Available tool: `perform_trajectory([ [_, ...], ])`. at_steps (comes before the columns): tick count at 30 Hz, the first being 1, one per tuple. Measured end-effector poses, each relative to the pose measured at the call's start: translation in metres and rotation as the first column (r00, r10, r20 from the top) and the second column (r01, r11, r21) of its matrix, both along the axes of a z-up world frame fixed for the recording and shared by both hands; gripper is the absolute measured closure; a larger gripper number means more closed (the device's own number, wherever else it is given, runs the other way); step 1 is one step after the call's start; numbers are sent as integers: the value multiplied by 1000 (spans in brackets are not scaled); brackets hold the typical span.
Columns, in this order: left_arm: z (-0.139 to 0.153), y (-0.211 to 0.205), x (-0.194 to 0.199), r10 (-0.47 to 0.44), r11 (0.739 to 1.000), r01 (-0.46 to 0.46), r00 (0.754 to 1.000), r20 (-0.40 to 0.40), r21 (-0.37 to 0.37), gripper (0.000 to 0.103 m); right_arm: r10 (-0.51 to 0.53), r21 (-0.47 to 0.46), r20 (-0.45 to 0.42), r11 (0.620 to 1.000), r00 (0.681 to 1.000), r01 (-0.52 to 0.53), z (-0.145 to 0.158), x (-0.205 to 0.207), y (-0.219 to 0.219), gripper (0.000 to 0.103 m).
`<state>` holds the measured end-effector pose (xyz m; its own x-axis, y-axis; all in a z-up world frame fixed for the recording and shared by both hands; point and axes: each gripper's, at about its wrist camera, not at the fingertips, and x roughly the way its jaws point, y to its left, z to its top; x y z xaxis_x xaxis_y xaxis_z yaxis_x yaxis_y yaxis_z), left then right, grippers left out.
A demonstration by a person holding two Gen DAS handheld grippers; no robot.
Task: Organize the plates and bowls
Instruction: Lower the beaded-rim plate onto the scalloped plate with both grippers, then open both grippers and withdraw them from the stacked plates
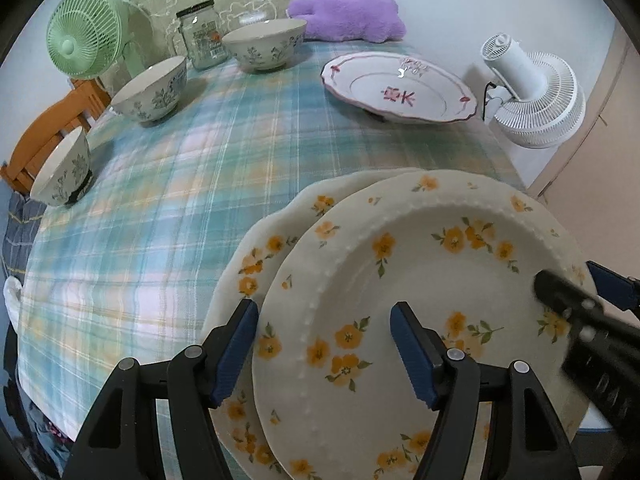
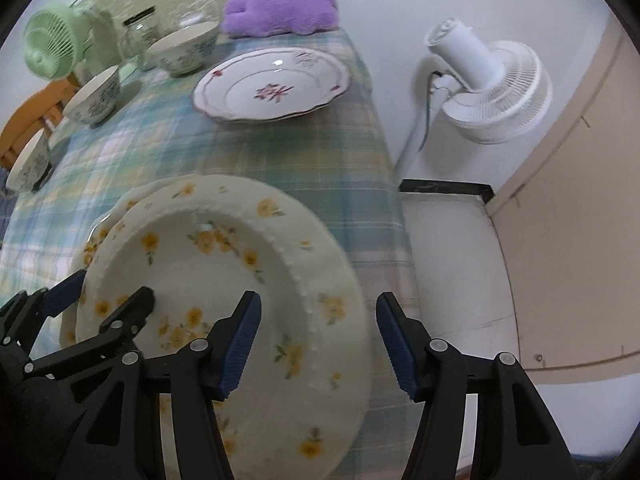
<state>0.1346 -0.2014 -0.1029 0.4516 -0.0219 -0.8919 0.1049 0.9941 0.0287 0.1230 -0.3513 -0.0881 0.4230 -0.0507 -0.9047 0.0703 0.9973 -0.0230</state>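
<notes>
Two yellow-flowered plates sit stacked at the near edge of the table point(image 1: 160, 208), which is covered in a green plaid cloth. The upper plate point(image 1: 420, 300) lies slightly off-centre on the lower plate point(image 1: 256, 248), whose scalloped rim peeks out to the left.

The left claw point(image 1: 324, 344) straddles the upper plate's left rim with its blue pads apart, one outside the rim and one over the plate's well, neither pressing. The right claw point(image 2: 318, 340) does the same at the right rim, also gaping, its pads clear of the china.

Farther back lies a pink-trimmed plate point(image 1: 400, 88) on its own. Three blue-patterned bowls point(image 1: 264, 46) point(image 1: 150, 90) point(image 1: 62, 172) line the left side, well apart from each other. A glass jar point(image 1: 202, 34), a green fan point(image 1: 86, 36) and a purple plush point(image 1: 348, 16) stand at the far end; a white fan point(image 1: 532, 96) stands off the table to the right.
</notes>
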Motion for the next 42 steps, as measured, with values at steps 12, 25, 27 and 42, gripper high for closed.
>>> perform_trajectory([
  [12, 13, 14, -2, 10, 1000, -10, 1000, 21, -13, 30, -1, 6, -8, 1000, 1000, 1, 1, 3, 7, 64],
  [25, 13, 24, -2, 50, 999, -49, 998, 25, -19, 30, 39, 21, -33, 999, 999, -39, -7, 15, 19, 63],
  [27, 13, 25, -1, 54, 998, -53, 998, 23, -20, 30, 44, 20, -35, 999, 998, -43, -8, 16, 20, 63],
  [42, 30, 37, 1, -56, 998, 57, 998, 35, -40, 23, -10, 34, 18, 999, 1000, 9, 14, 0, 34, 38],
])
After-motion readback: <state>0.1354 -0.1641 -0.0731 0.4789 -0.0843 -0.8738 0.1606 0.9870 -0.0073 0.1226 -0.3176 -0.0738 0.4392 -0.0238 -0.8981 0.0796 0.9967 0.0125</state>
